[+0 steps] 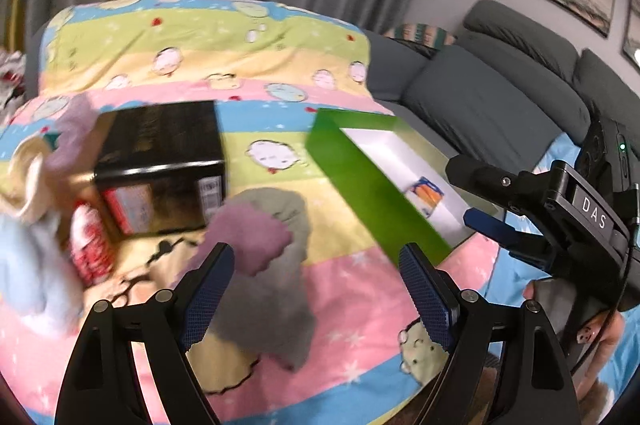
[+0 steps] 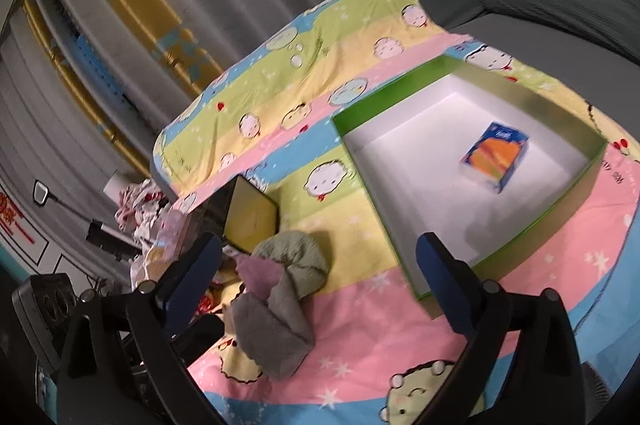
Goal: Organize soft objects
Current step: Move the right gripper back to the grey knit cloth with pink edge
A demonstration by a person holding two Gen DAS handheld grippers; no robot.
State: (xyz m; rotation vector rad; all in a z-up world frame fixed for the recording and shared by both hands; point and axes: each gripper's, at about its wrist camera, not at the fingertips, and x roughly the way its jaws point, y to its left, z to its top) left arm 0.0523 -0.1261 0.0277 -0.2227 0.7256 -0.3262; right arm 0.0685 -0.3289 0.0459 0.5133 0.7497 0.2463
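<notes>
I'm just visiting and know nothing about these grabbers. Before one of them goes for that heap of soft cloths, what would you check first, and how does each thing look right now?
1. Left gripper open and holding nothing: ok.
2. Right gripper open and holding nothing: ok.
3. Cloth pile uncovered, lying on the blanket: ok.
4. Green box open with room inside; only a small blue packet lies in it: ok.
5. Pile apart from the black box: cannot tell, they sit very close.
6. How many cloths are bunched together: cannot tell.
</notes>
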